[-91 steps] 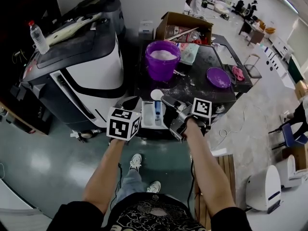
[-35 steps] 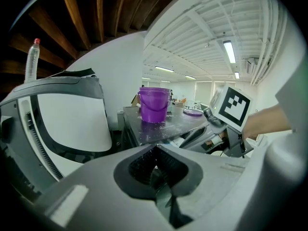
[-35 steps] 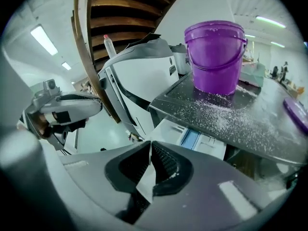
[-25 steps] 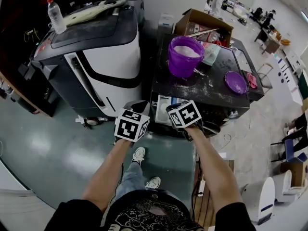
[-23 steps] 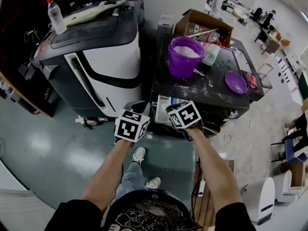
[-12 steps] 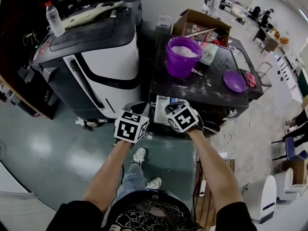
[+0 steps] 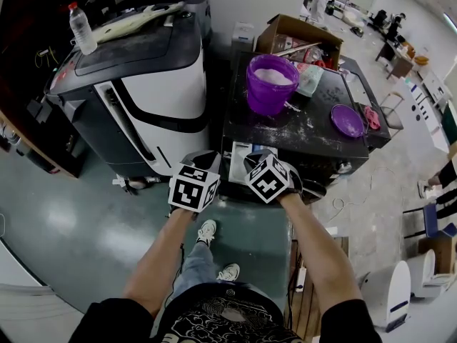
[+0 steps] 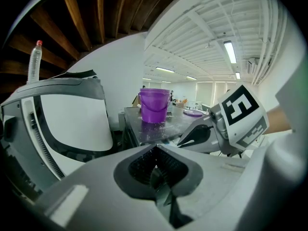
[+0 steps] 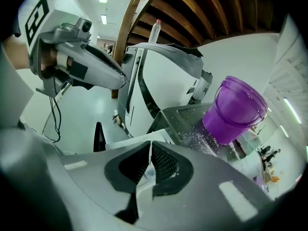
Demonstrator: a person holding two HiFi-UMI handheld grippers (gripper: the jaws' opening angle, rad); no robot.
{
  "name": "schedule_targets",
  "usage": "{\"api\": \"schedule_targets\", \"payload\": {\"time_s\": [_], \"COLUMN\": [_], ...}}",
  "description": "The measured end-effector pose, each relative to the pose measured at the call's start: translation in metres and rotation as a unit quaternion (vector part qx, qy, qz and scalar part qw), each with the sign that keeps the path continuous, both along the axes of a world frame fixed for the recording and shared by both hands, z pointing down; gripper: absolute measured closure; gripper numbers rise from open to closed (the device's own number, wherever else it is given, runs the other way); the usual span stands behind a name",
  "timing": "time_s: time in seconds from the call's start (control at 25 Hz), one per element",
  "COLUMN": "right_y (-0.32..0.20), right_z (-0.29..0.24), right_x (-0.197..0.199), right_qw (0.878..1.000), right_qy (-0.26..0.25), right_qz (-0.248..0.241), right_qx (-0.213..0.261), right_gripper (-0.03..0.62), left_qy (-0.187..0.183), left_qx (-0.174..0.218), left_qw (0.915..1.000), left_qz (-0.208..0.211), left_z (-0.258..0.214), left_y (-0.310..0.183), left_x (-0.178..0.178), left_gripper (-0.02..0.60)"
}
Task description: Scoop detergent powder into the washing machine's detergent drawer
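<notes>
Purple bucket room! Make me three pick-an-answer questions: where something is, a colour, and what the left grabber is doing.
1. Where does the purple bucket stand? A on the floor; B on the dark machine top; C on a chair.
2. What colour is the cap of the bottle? A red; B green; C yellow.
3. The jaws of the left gripper are: A wide apart; B clamping the bucket; C together, empty.
Answers: B, powder-dusted top lies under it; A, its tip shows red; C, its pads meet.
</notes>
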State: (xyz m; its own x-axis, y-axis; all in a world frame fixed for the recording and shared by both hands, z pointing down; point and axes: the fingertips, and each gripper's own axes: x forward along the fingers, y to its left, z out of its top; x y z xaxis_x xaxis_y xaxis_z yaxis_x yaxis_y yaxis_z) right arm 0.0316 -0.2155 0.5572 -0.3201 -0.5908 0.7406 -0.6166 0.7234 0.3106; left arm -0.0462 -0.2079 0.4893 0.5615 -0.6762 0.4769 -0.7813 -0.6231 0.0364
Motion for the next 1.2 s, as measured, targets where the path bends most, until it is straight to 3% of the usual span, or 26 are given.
{"api": "schedule_targets", "payload": {"time_s": [0.56,0.88,1.2], "right_y": [0.0016,0.0020,0.0057], "right_z": [-0.0056,-0.0100,-0.0082], "right_x": [-0.0035,-0.0042,-0.0008], "right_qw": [0.994,0.980,0.968], "right_qy": [0.071,0.131,0.165], "right_qz": [-0.040,-0.074,-0.093], "right_qx": [0.069,0.132,0.164], "right_gripper": [0.560,0.560,0.560], "left_qy": [0.001,0.001,0.000], "left_qx": [0.000,0.000,-0.001], "left_qw": [1.0000,1.0000,1.0000], "left_qz": [0.000,-0.001,-0.003], "left_z": [-0.0009,-0.0007,-0.0013], "left_y": [0.0017,0.0027,0.0035], "left_x": [-0.0010,-0.0017,-0.0008], "left_gripper": [0.580,0.581,0.580]}}
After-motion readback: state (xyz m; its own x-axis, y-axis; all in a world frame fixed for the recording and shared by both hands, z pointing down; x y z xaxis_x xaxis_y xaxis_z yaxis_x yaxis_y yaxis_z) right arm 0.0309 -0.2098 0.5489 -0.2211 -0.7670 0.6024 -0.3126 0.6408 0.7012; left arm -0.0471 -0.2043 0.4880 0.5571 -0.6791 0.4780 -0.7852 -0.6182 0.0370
